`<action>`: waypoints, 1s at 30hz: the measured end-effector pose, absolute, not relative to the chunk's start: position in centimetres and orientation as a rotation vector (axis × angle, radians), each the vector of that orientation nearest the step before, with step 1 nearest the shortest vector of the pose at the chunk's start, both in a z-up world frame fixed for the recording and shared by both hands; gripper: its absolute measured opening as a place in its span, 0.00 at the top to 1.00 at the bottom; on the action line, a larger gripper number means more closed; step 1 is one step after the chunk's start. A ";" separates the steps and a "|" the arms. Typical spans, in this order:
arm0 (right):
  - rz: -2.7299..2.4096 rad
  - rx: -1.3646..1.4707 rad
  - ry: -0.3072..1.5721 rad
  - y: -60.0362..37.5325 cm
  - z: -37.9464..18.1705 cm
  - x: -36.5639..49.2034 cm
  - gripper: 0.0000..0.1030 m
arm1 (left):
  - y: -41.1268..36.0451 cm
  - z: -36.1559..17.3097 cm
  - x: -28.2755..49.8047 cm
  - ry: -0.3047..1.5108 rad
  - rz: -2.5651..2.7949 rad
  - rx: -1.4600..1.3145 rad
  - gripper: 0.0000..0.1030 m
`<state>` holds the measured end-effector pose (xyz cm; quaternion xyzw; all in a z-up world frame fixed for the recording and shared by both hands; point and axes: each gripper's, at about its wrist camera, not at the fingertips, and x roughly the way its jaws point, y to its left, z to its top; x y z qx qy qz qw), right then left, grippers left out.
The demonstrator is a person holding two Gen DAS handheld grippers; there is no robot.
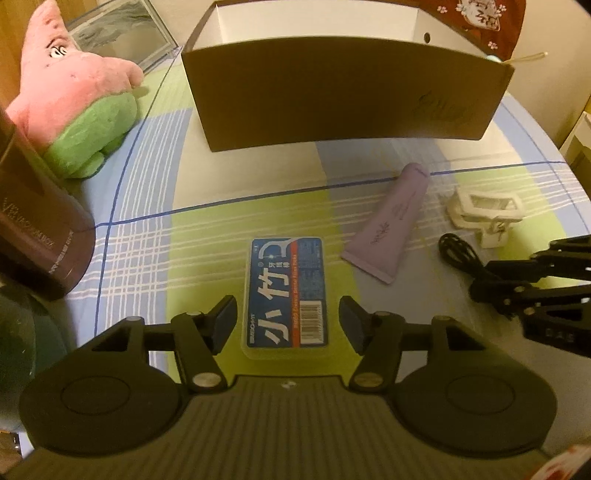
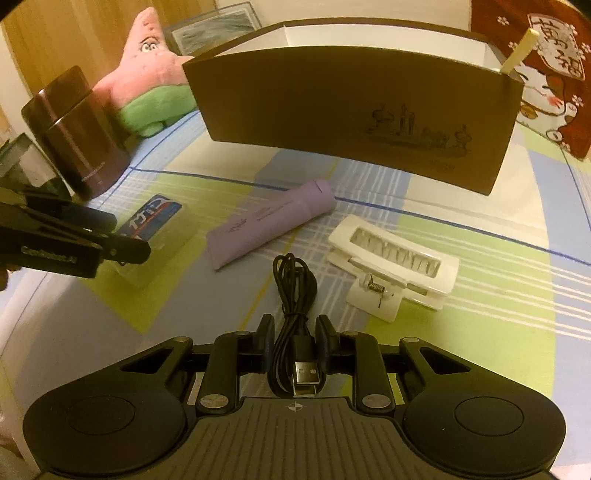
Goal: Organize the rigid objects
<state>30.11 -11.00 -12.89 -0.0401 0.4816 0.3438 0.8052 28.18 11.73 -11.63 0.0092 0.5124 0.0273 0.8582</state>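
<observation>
A blue floss-pick box [image 1: 286, 295] lies flat on the checked cloth between the fingers of my left gripper [image 1: 288, 317], which is open around it without touching. It also shows in the right wrist view [image 2: 155, 221]. My right gripper [image 2: 295, 339] is closed on a coiled black USB cable [image 2: 295, 291], which also shows in the left wrist view [image 1: 458, 251]. A purple tube [image 1: 391, 218] [image 2: 269, 225] and a white hair claw clip [image 1: 484, 210] [image 2: 395, 262] lie between the grippers and a brown cardboard box [image 1: 343, 92] [image 2: 354, 114], open at the top.
A pink and green star plush [image 1: 70, 96] [image 2: 147, 81] sits at the left. A dark cylindrical tin [image 1: 40, 225] [image 2: 77, 136] stands near the left gripper. A red lucky-cat cloth [image 2: 546, 70] lies at the back right. A clear container [image 1: 122, 33] stands behind the plush.
</observation>
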 end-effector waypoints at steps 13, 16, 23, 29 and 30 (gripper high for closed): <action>0.708 -0.147 1.010 -10.1 -12.8 29.7 0.76 | 11.0 -12.8 28.2 1.091 0.060 0.024 0.48; 0.715 -0.170 1.003 -10.0 -12.7 29.3 0.76 | 10.7 -12.6 27.3 1.095 0.065 0.006 0.47; 0.718 -0.210 0.996 -9.3 -12.8 29.2 0.76 | 10.9 -13.4 27.6 1.131 0.072 -0.032 0.47; 0.717 -0.230 0.993 -9.1 -12.8 29.2 0.76 | 10.9 -13.4 27.8 1.127 0.075 -0.031 0.48; 0.715 -0.231 0.993 -9.0 -12.8 29.1 0.76 | 10.8 -13.4 27.8 1.127 0.076 -0.031 0.48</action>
